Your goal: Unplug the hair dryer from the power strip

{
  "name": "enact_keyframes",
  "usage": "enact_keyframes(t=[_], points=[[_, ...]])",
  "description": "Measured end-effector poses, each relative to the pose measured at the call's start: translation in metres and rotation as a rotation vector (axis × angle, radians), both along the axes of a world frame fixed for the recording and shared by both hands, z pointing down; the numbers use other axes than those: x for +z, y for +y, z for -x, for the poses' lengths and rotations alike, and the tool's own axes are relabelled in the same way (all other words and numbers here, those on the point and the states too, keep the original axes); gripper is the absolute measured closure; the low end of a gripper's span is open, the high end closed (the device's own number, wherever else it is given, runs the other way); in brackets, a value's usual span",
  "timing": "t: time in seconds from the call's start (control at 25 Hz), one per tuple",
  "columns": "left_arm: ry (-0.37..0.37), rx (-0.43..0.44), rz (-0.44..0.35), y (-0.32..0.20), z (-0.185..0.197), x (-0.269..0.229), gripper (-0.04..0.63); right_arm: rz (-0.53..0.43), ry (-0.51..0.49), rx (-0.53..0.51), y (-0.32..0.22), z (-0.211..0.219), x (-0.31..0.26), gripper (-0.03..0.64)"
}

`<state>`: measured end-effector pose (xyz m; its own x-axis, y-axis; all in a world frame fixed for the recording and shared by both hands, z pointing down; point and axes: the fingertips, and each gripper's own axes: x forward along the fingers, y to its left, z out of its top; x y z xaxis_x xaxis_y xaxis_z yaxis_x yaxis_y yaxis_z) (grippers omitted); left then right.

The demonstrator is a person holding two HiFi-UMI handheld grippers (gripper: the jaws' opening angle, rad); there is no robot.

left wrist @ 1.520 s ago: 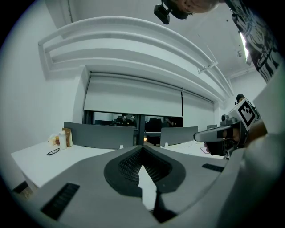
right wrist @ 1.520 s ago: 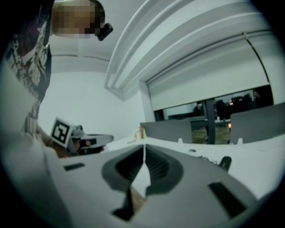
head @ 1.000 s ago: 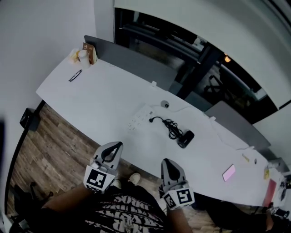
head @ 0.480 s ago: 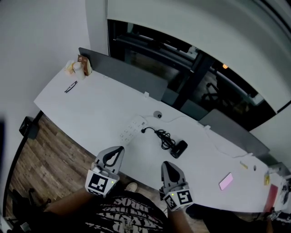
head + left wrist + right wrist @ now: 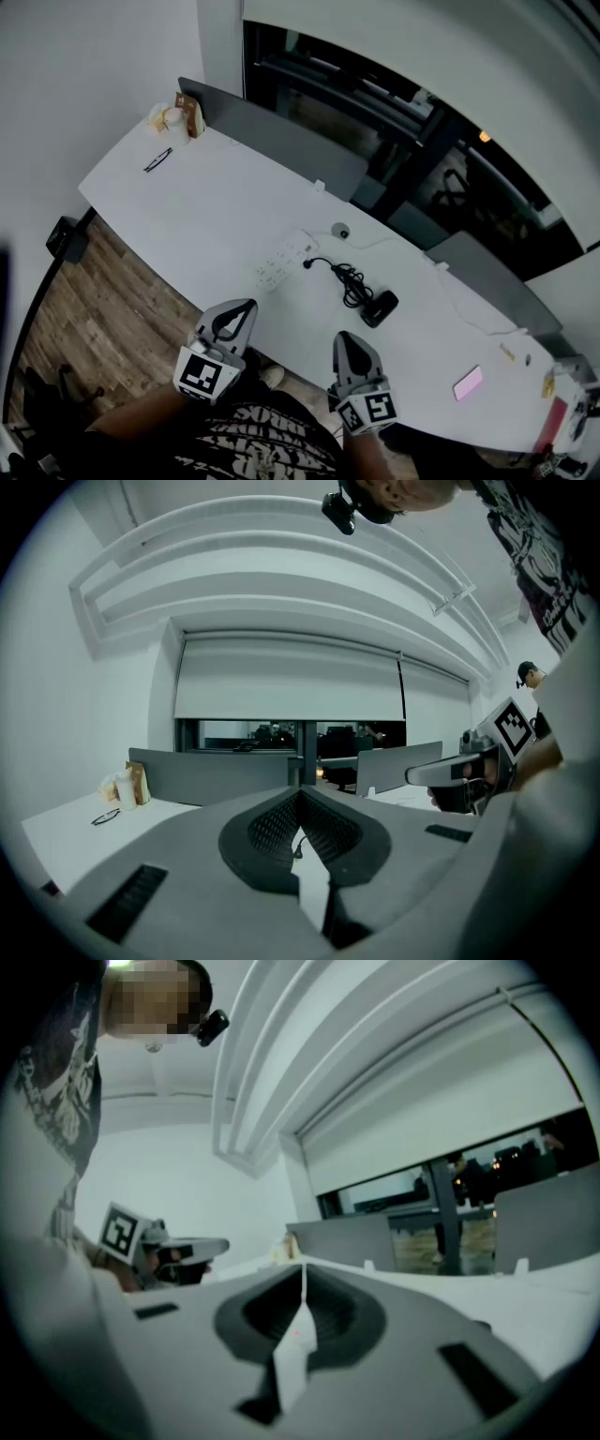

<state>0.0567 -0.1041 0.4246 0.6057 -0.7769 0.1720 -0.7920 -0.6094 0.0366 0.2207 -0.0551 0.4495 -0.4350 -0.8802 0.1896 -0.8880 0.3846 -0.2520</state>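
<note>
We hold the left gripper [image 5: 242, 307] and the right gripper [image 5: 341, 336] clenched shut on nothing, side by side at the near edge of the white table [image 5: 187, 206]. The black hair dryer [image 5: 381, 307] lies beyond them, well apart. Its tangled cord [image 5: 349, 279] ends in a plug [image 5: 309, 263] at the white power strip [image 5: 281, 262].

Hair dryer [image 5: 380, 307] looks matt plastic, table [image 5: 206, 206] smooth, floor [image 5: 103, 300] wood.

We wear a black shirt [image 5: 267, 442] with a white print. Left of the shirt, our grey left gripper [image 5: 242, 309] carries a black-and-white marker cube [image 5: 203, 373]. Right of the shirt, the right gripper [image 5: 343, 337] looks alike, with dark ribbed pads [image 5: 323, 1316].
</note>
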Motion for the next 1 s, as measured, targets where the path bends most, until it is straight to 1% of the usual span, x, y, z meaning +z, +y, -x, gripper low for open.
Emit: enact_keyframes(t=[0.12,0.24,0.36,0.72,0.88,1.0], points=[[-0.006,-0.011,0.006,-0.008,0.007,0.005,0.569,0.013,0.0,-0.009,-0.005,0.006,0.001,0.581],[0.006,-0.018,0.024,-0.015,0.009,0.005,0.569,-0.005,0.027,-0.016,-0.013,0.01,-0.004,0.581],[0.009,-0.02,0.024,-0.019,0.014,0.006,0.569,-0.004,0.032,-0.016,-0.018,0.013,-0.002,0.581],[-0.051,-0.023,0.044,-0.024,0.029,0.014,0.569,0.013,-0.028,-0.026,-0.031,0.031,0.009,0.581],[-0.055,-0.033,0.048,-0.027,0.034,0.016,0.569,0.018,-0.046,-0.047,-0.038,0.038,0.017,0.581],[-0.047,-0.038,0.081,-0.028,0.042,0.024,0.569,0.043,-0.043,-0.05,-0.039,0.044,0.022,0.581]])
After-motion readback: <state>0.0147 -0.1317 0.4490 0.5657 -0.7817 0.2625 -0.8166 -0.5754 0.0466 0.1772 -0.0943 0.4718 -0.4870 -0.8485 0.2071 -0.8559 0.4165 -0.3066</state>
